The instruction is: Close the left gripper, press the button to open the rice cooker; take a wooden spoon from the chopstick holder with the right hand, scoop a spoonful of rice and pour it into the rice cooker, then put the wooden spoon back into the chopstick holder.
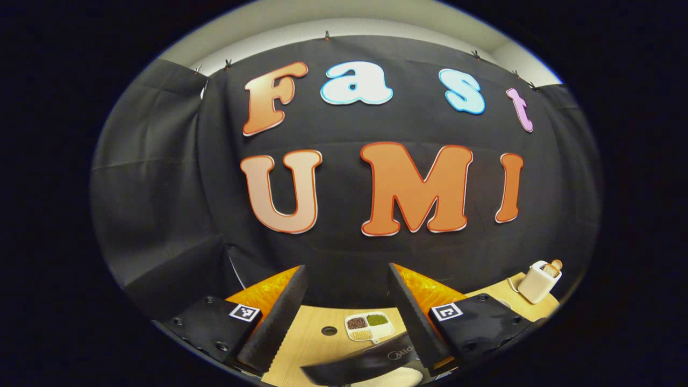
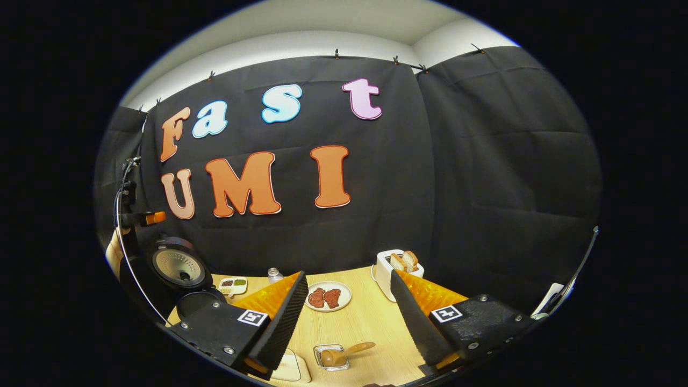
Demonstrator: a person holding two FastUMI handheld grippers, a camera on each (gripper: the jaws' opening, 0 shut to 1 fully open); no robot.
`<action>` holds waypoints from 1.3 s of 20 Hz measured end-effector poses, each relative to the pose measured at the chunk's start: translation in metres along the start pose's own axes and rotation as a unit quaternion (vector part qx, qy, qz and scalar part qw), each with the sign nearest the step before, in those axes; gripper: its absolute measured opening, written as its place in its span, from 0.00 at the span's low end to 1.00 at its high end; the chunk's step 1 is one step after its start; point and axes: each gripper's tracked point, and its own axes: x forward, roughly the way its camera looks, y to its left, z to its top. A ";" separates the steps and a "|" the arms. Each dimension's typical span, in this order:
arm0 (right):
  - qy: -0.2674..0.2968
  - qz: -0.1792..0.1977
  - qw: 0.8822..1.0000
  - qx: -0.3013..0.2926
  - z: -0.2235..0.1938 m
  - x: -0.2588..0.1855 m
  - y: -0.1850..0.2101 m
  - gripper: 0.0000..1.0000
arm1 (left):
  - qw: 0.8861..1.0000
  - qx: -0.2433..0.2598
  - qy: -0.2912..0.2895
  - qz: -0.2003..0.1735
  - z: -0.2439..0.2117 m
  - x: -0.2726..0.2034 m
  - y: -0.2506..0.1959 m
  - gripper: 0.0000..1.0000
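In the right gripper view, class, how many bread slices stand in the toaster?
2: both slices stand side by side in the toaster at the table's back; more may be hidden inside.

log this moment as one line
cooker: lid open | spoon: in holder on table | left gripper: open, empty | right gripper: open, empty, above spoon

Staged kitchen booth, not real home. Evidence: black cloth wall (image 2: pixel 484 161) clipped below white ceiling; wooden table (image 2: pixel 365 317) carrying open rice cooker (image 2: pixel 180 269), toaster (image 2: pixel 389 271) with bread, plate of meat (image 2: pixel 328 296), divided grain tray (image 1: pixel 368 327).
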 end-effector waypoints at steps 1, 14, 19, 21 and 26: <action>-0.001 0.002 1.000 0.007 0.001 -0.001 -0.001 0.95 | 1.000 -0.001 0.011 -0.003 -0.011 0.002 -0.001 1.00; 0.001 0.030 0.999 0.028 -0.010 -0.019 0.014 0.95 | 0.994 -0.039 0.064 -0.075 -0.084 -0.056 -0.052 1.00; 0.002 0.039 0.998 0.038 -0.015 -0.024 0.020 0.95 | 0.990 -0.018 0.089 -0.108 -0.143 -0.101 -0.090 1.00; 0.001 0.039 0.999 0.036 -0.015 -0.028 0.020 0.95 | 0.989 -0.018 0.095 -0.111 -0.171 -0.110 -0.102 1.00; 0.000 0.036 0.999 0.030 -0.013 -0.040 0.016 0.95 | 0.987 -0.035 0.109 -0.109 -0.237 -0.120 -0.120 1.00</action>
